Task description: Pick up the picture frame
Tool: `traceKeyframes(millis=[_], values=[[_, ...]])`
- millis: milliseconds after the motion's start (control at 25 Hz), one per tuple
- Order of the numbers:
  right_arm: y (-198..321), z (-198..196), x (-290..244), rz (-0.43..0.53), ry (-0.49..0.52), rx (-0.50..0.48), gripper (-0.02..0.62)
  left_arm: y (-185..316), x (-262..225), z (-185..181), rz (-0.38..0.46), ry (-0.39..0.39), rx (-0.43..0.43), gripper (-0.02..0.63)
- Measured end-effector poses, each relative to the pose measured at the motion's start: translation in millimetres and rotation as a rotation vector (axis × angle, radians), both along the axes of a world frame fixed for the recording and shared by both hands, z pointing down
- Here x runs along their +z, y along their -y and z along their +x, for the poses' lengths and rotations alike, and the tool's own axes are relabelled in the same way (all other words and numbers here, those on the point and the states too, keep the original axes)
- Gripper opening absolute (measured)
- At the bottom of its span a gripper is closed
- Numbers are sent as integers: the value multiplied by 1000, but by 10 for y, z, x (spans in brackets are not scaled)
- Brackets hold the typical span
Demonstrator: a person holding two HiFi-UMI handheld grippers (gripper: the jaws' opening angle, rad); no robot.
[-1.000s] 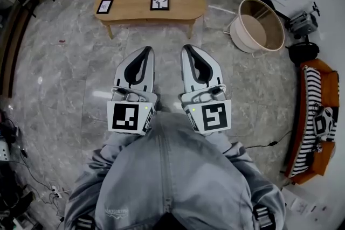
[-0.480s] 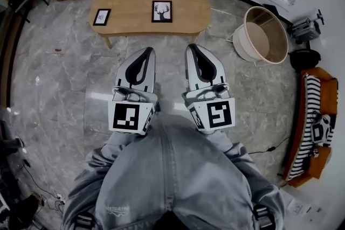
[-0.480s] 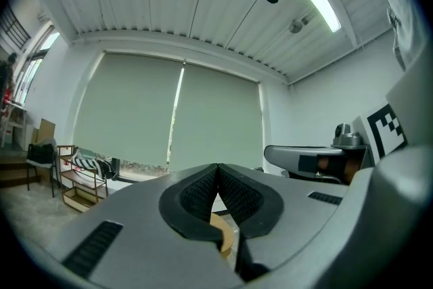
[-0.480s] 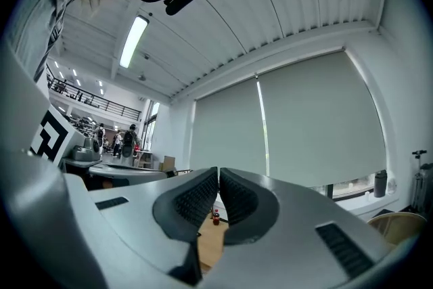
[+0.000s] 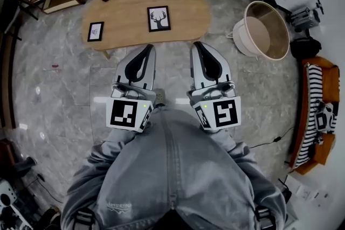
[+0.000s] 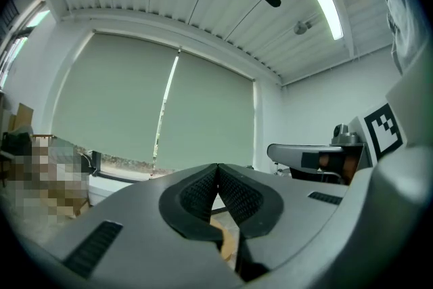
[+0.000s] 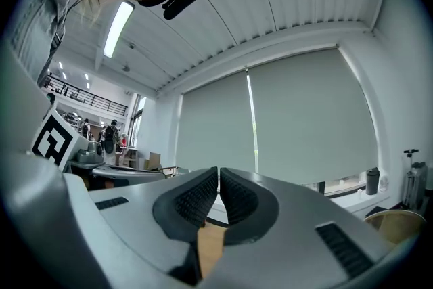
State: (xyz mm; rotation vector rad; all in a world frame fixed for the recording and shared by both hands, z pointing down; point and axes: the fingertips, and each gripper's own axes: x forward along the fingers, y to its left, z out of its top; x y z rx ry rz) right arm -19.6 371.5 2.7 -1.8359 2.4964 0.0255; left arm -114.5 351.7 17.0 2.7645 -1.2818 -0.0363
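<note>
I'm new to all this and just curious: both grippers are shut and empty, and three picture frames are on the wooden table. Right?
Not quite. The head view shows two picture frames on the wooden table, not three: the deer frame and a smaller frame. The left gripper and right gripper are indeed shut and empty.

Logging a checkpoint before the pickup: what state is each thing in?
left gripper: jaws shut, empty
right gripper: jaws shut, empty
deer picture frame: on the table, not held
small picture frame: on the table, not held
round basket: open, empty
</note>
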Motion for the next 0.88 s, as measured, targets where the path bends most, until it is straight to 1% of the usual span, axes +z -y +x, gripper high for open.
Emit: traceKeyframes(millis=[120,440,680,880], values=[[146,18,62,-17,9,9,34,169,70,-7,-19,-1,9,18],[344,4,110,-32,9,21,34,364,187,-68,-49,-1,20,17],[514,44,152,-36,27,21,34,504,210,-42,-41,4,26,18],[766,-14,112,-12,27,-6,34,725,208,-40,-22,5,17,18]])
